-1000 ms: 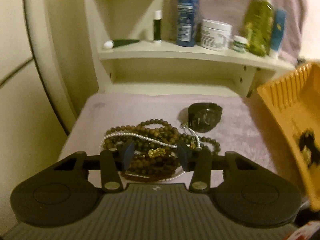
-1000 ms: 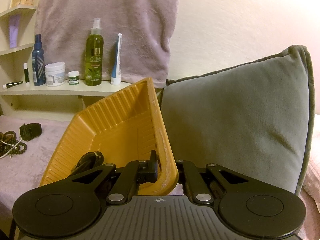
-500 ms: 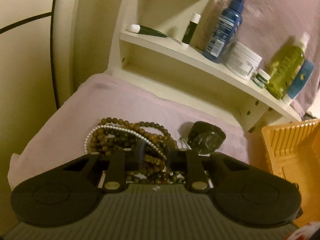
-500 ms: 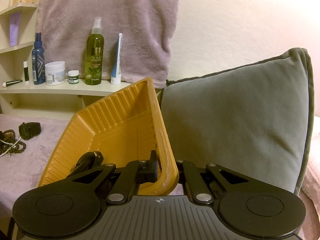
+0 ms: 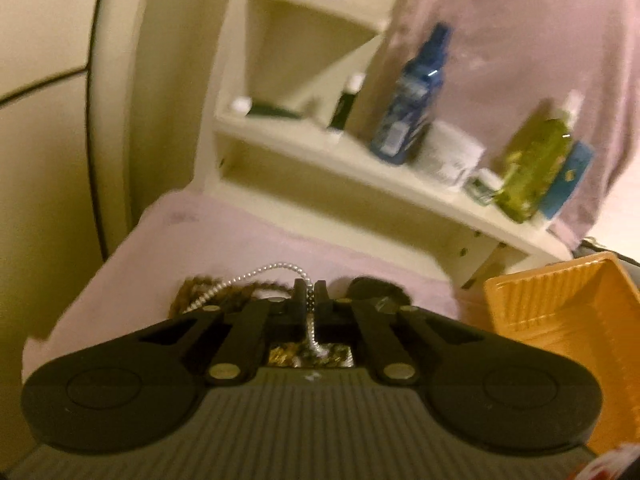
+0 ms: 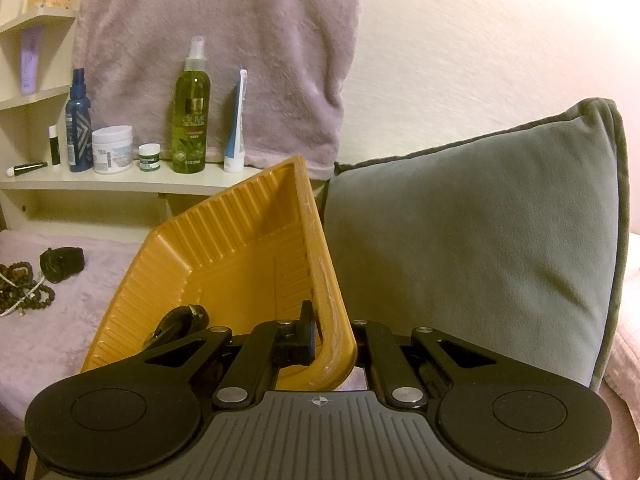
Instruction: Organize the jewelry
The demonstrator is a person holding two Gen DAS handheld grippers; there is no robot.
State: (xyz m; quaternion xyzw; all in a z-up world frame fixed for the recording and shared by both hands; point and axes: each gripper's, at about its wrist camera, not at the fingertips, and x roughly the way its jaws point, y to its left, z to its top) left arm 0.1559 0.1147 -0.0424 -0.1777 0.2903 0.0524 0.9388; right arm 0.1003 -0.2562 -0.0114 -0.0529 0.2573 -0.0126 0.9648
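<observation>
Left wrist: tool (image 5: 311,295) pinching pearl strand (image 5: 244,277)

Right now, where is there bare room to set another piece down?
The pink towel lies bare between the bead pile and the orange tray. The tray's ribbed floor is mostly free past one dark piece. The shelf is crowded.

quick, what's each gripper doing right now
left gripper: jaws have just been closing, now shut on the white pearl bead strand.
right gripper: shut on the rim of the ribbed orange plastic tray.
</observation>
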